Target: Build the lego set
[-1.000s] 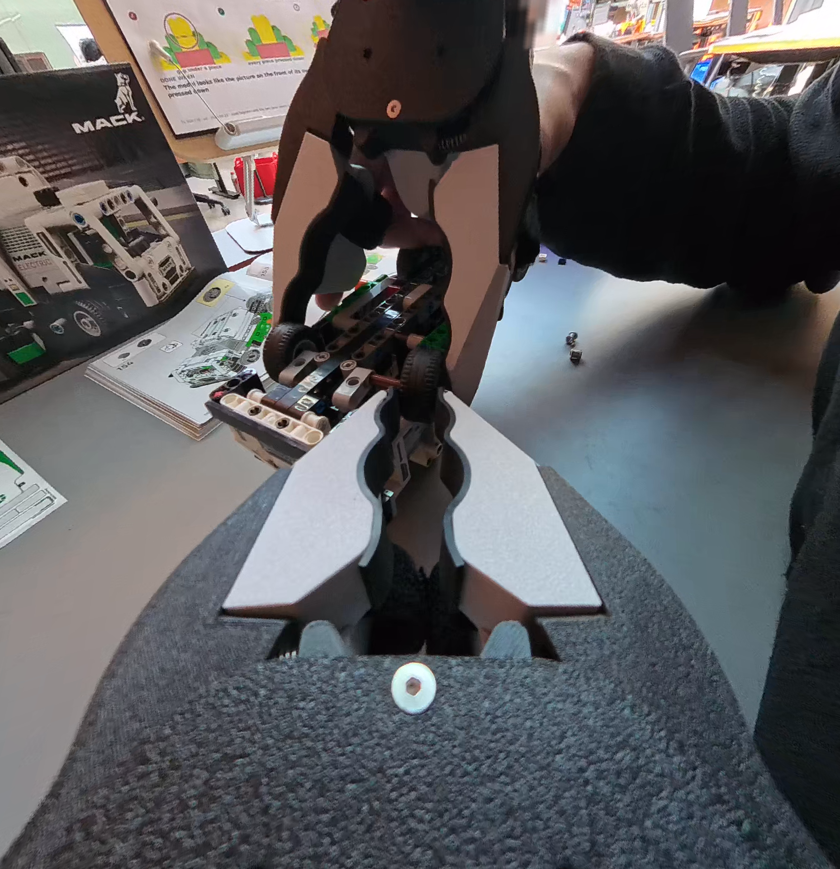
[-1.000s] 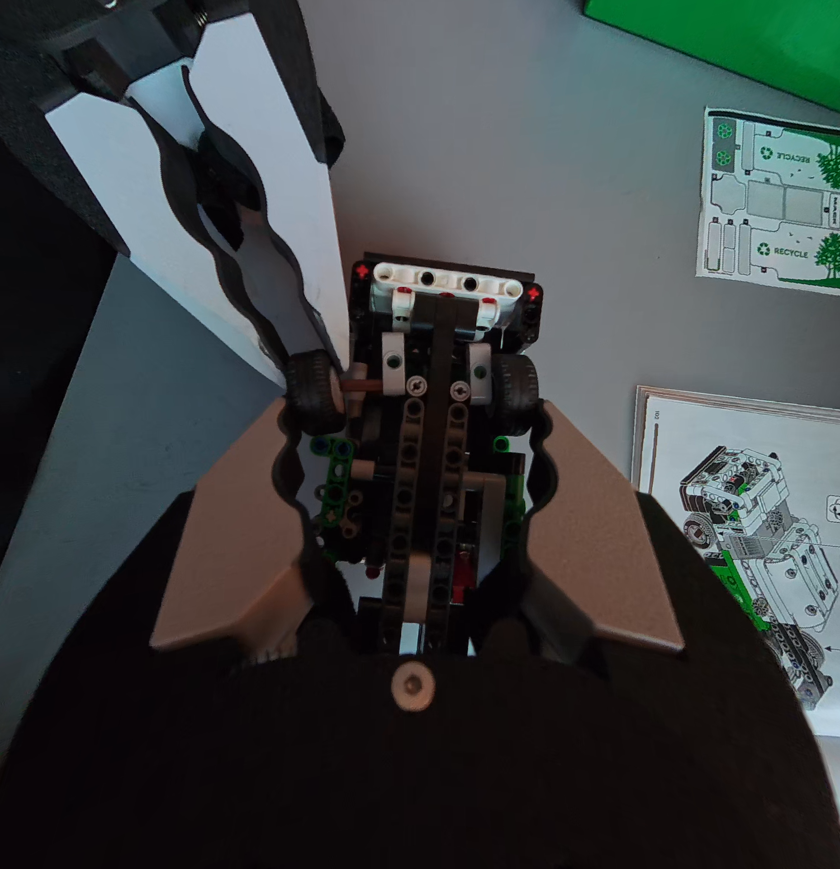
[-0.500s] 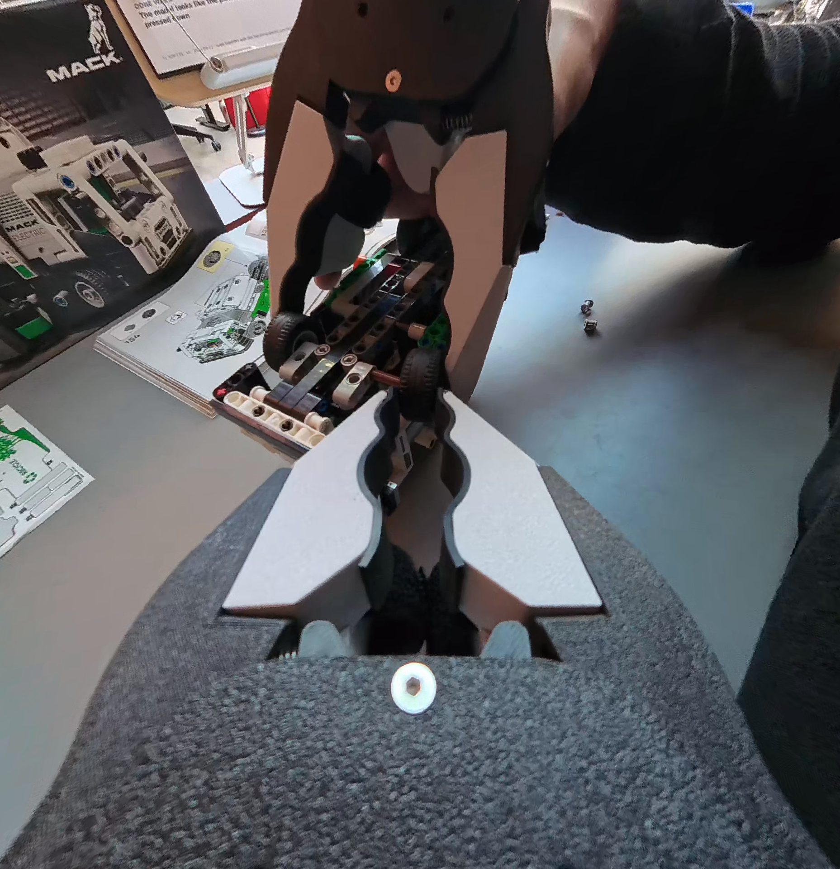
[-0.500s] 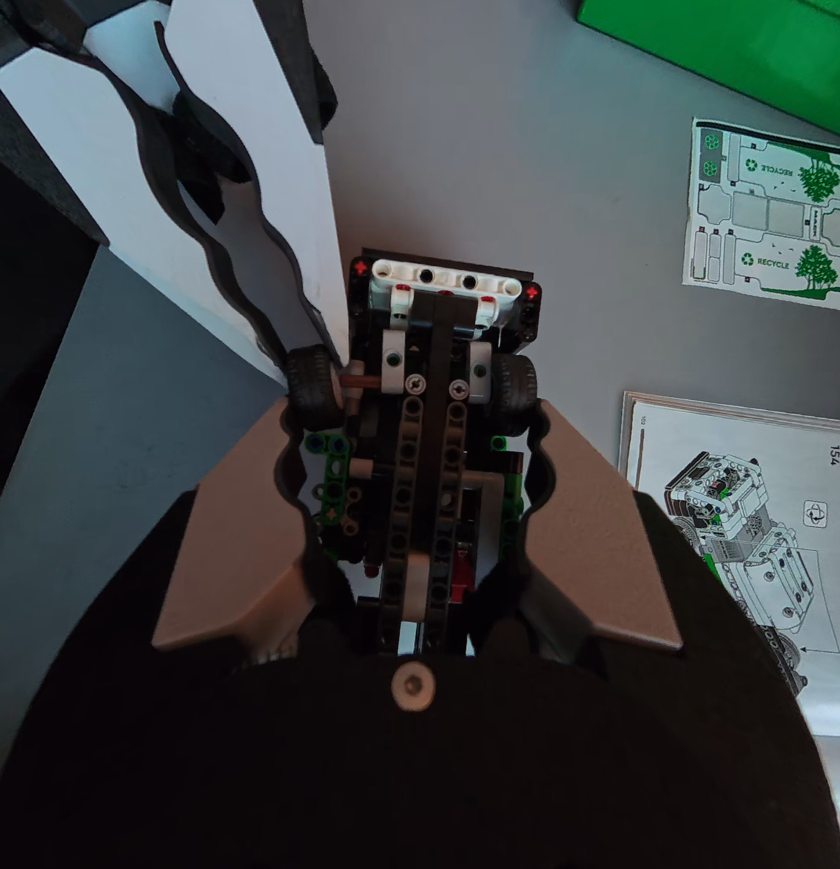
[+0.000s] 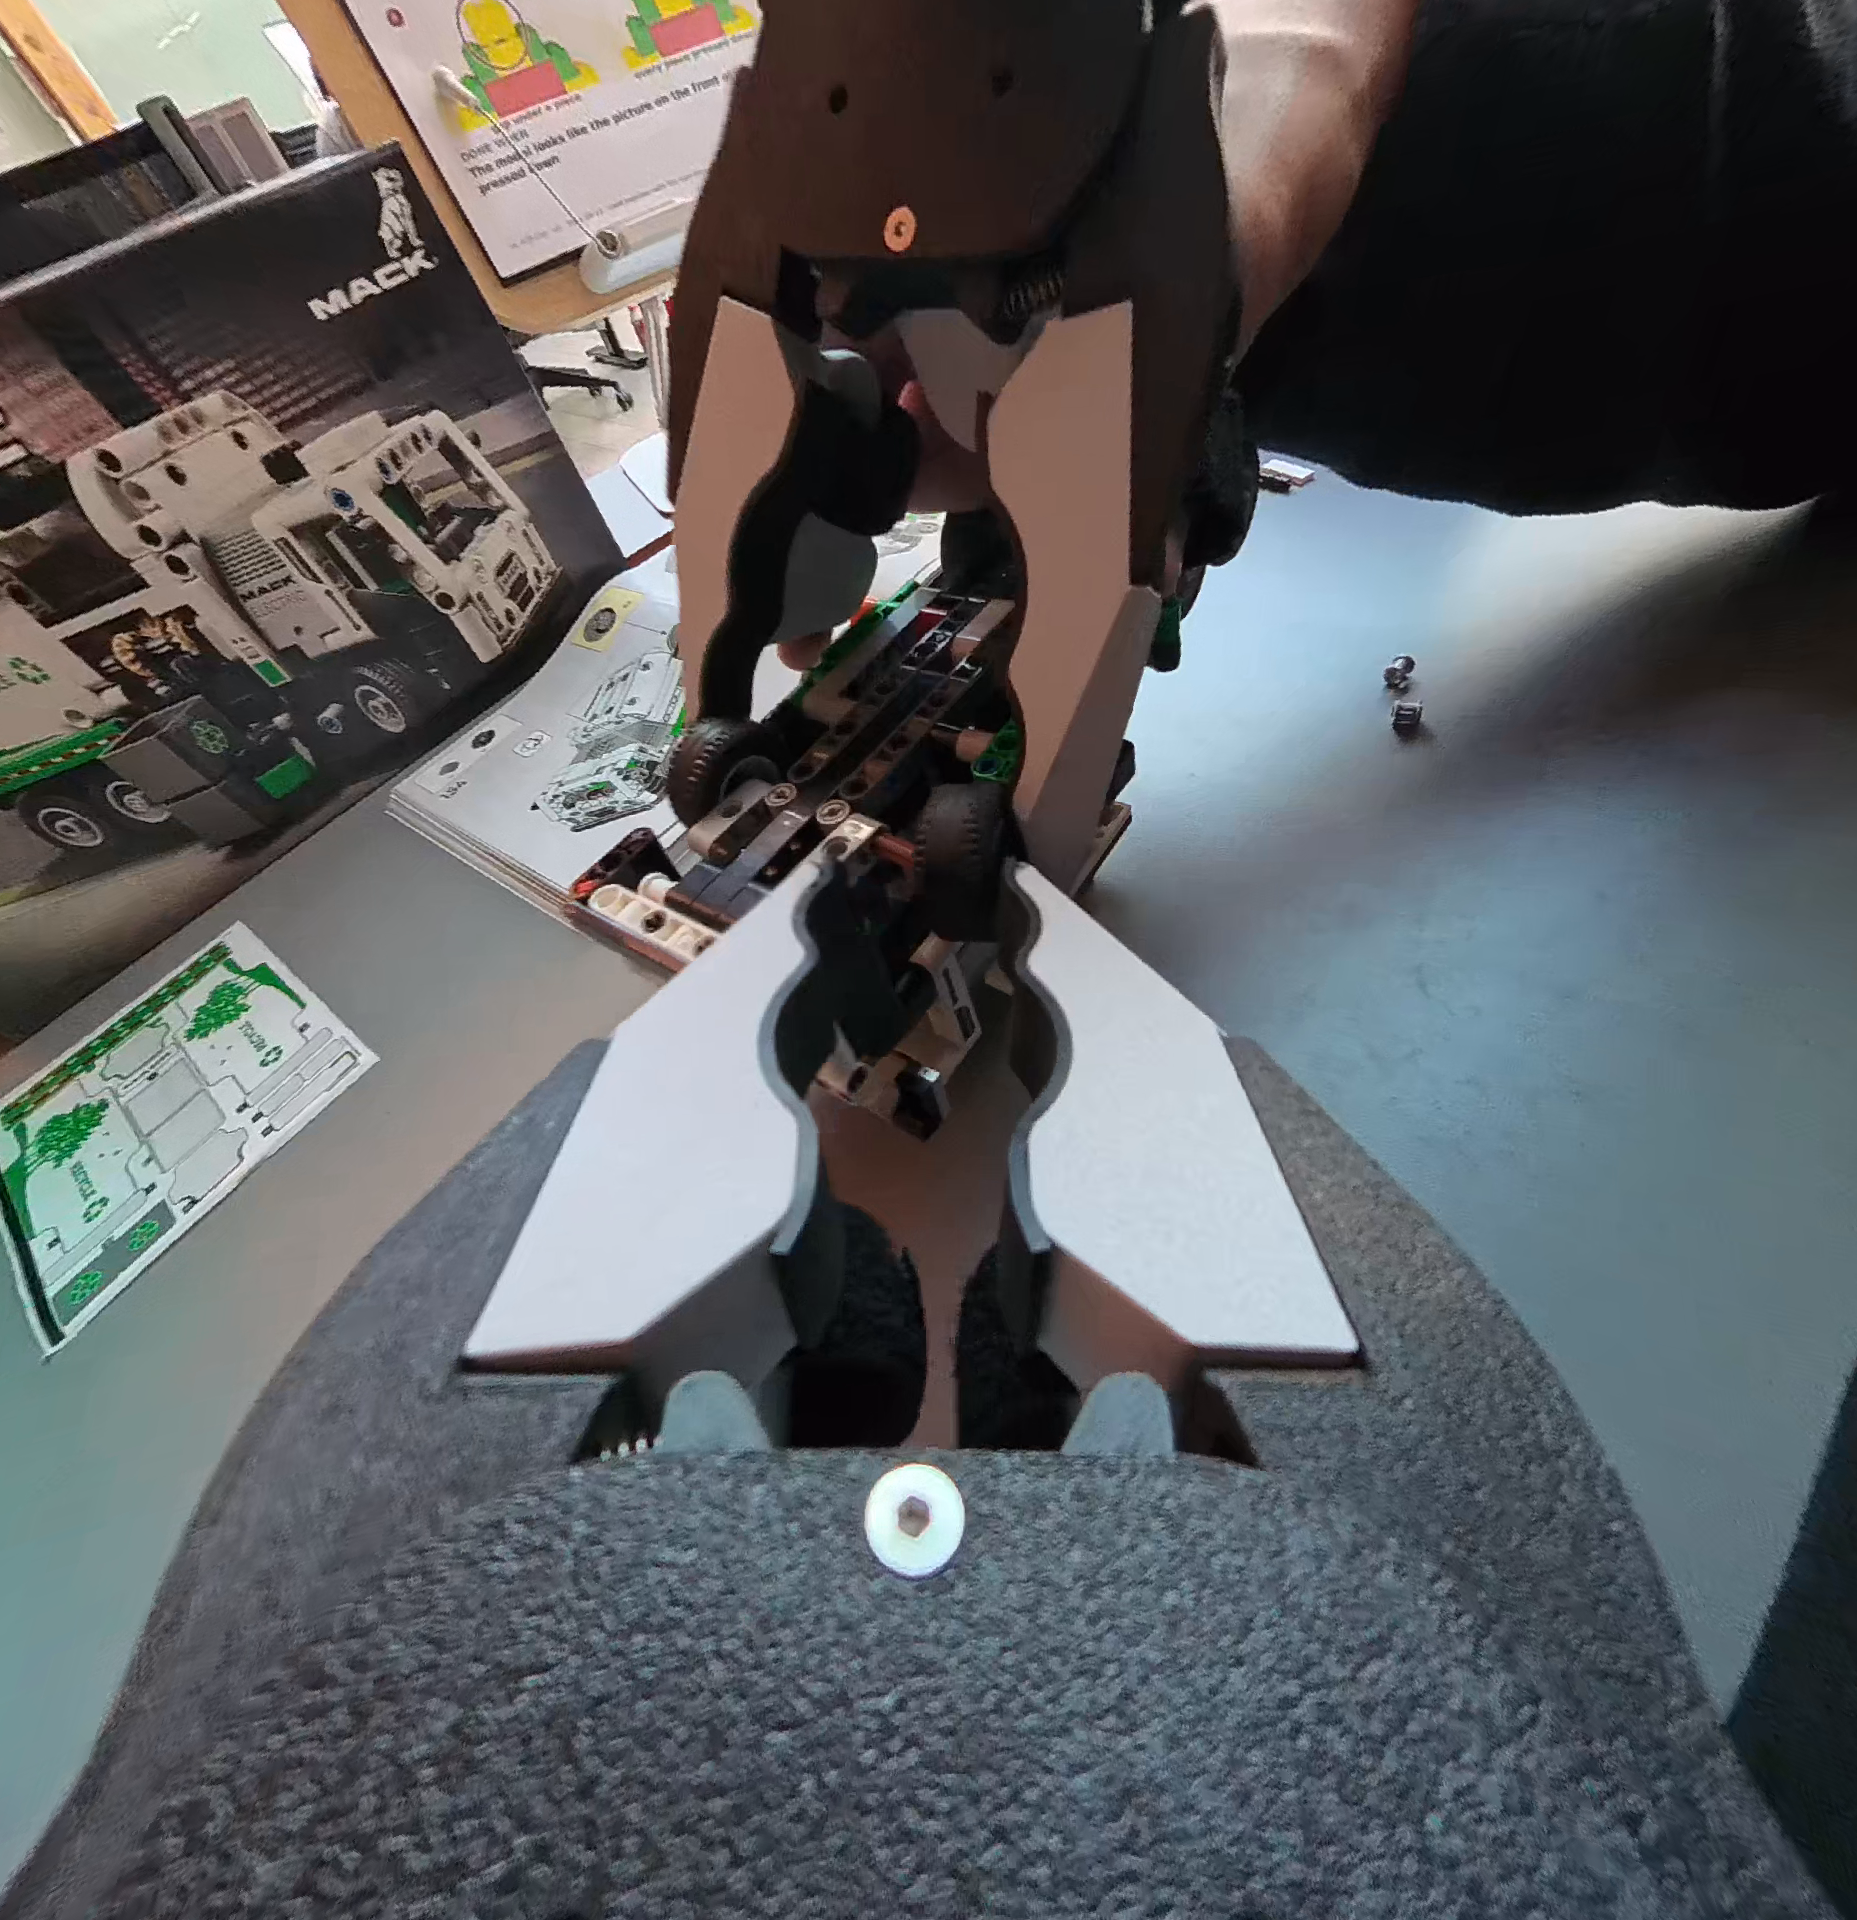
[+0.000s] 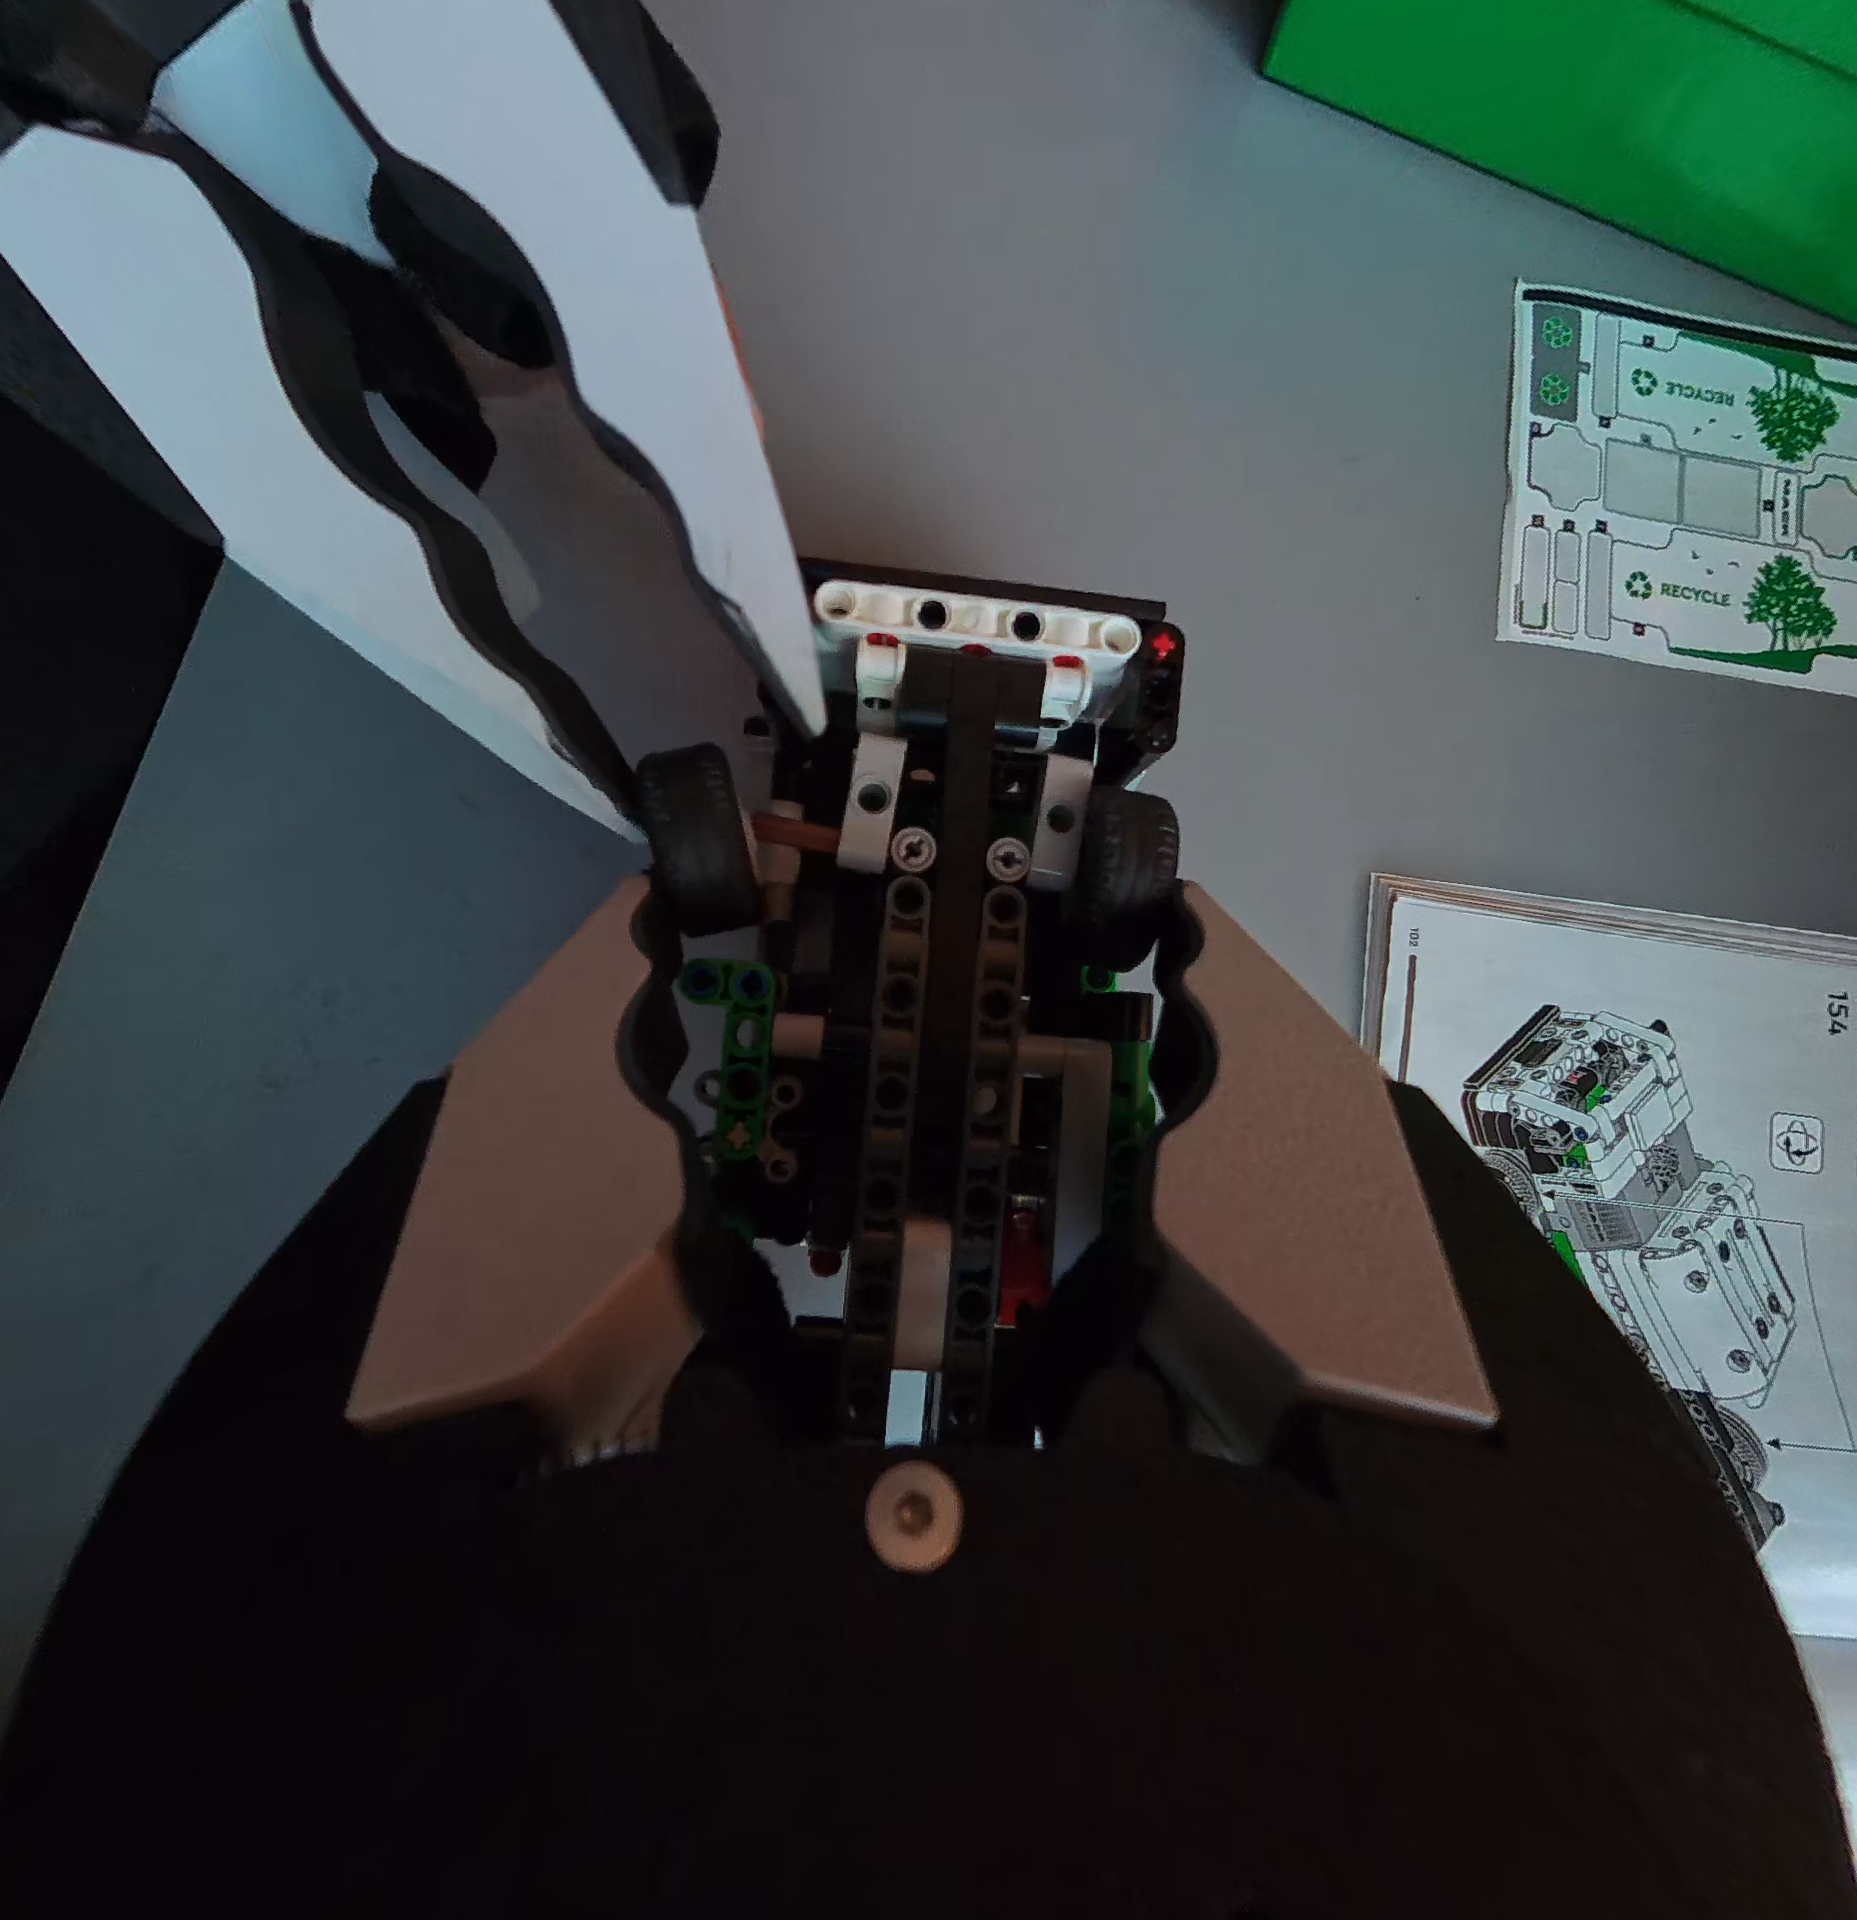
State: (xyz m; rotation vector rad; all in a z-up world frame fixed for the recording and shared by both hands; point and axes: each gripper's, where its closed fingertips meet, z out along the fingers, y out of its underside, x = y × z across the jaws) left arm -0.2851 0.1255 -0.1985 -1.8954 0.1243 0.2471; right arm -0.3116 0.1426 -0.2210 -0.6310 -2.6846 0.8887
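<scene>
The Lego truck chassis is upside down, with black beams, green side parts, a white bumper and two black front wheels. My right gripper is shut on its sides and holds it nose-down over the grey table. In the left wrist view, the right gripper comes in from above with the chassis. My left gripper has its jaws a little apart around one front wheel and its brown axle. The left gripper also shows in the right wrist view, beside that wheel.
The set's box stands at the left. The open instruction booklet and the sticker sheet lie near it. Two small loose parts lie at the right. A green box is at the far edge. A dark sleeve reaches in from the right.
My left gripper's jaws have widened slightly around the front wheel, which now sits tilted. The right gripper still holds the chassis and has shifted it a little.
</scene>
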